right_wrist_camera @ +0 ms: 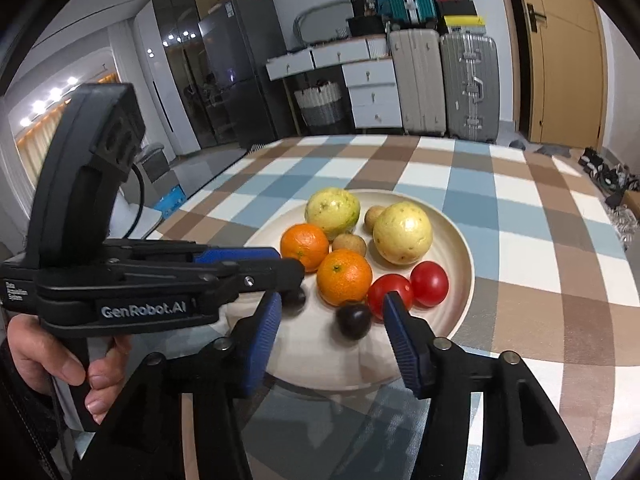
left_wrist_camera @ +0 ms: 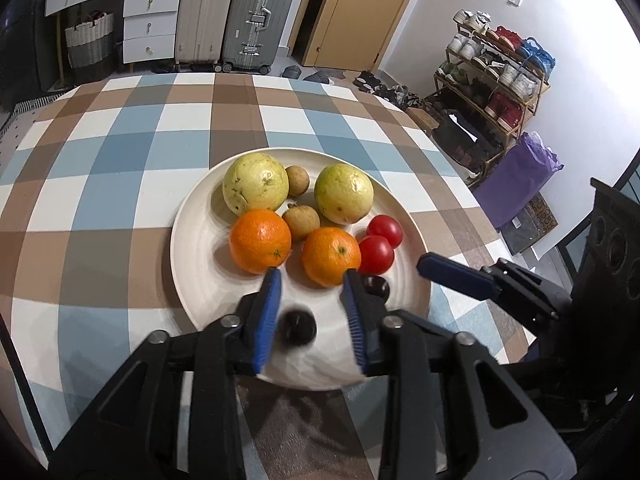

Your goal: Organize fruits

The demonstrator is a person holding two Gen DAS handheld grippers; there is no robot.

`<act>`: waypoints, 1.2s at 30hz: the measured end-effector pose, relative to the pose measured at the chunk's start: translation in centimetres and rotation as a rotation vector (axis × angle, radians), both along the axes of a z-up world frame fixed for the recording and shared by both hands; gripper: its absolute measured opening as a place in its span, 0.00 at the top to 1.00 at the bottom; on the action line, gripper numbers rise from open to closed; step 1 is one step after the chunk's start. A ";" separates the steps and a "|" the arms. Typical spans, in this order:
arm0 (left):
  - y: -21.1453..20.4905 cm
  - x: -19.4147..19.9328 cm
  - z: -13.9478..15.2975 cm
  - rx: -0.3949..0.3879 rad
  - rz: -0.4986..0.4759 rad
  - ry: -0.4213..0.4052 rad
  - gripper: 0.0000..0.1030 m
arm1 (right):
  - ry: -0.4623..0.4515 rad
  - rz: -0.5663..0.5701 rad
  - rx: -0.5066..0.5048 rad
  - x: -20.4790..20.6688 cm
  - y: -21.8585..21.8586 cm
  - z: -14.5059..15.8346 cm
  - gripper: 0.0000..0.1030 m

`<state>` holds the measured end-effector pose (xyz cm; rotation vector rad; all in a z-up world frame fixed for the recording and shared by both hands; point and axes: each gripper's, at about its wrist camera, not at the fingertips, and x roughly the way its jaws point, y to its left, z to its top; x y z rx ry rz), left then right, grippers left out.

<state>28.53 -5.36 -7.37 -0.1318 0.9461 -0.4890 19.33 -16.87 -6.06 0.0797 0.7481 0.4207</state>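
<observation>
Left wrist view: the left gripper stands wide apart over the near part of the plate, holding nothing. A small dark fruit lies blurred on the plate between its blue fingers, touching neither as far as can be judged. A second dark fruit sits just beside the right-hand finger. The right gripper is likewise wide and empty, with that second dark fruit between its tips.

Contents of the plate, which sits towards the near edge of the tabletop: two guavas at the far side, two small brown fruits between them, two oranges in the middle, two tomatoes towards the right rim.

Risks, as judgement:
- Both grippers work the same near sector of the plate and stand close; a closing or lifting move by either could strike the other.
- The dark fruits are round and smooth-looking; a pinch off centre would likely squirt one out, and it could roll over the low rim.
- The left finger tips are near the oranges; advancing further could nudge them into the tomatoes.
- Blur on the nearer dark fruit makes its exact position uncertain.
</observation>
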 end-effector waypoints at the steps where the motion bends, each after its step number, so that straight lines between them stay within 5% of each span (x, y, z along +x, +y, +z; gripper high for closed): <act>1: 0.1 -0.3 0.1 -0.007 0.003 0.000 0.66 | -0.004 -0.007 0.001 -0.3 -0.1 0.2 0.47; 6: 0.3 -2.1 1.1 -0.002 0.001 -0.024 0.63 | -0.019 -0.042 0.029 -1.7 -1.1 1.0 0.36; 24: 3.1 -10.0 5.9 0.014 0.045 -0.134 0.63 | -0.097 -0.130 0.067 -8.6 -2.6 4.1 0.26; 32: 5.0 -14.1 7.2 0.044 0.131 -0.248 0.56 | -0.216 -0.178 0.105 -11.4 -3.1 5.5 0.12; 36: 5.4 -15.9 7.4 0.066 0.162 -0.291 0.43 | -0.261 -0.199 0.114 -12.4 -3.2 6.0 0.05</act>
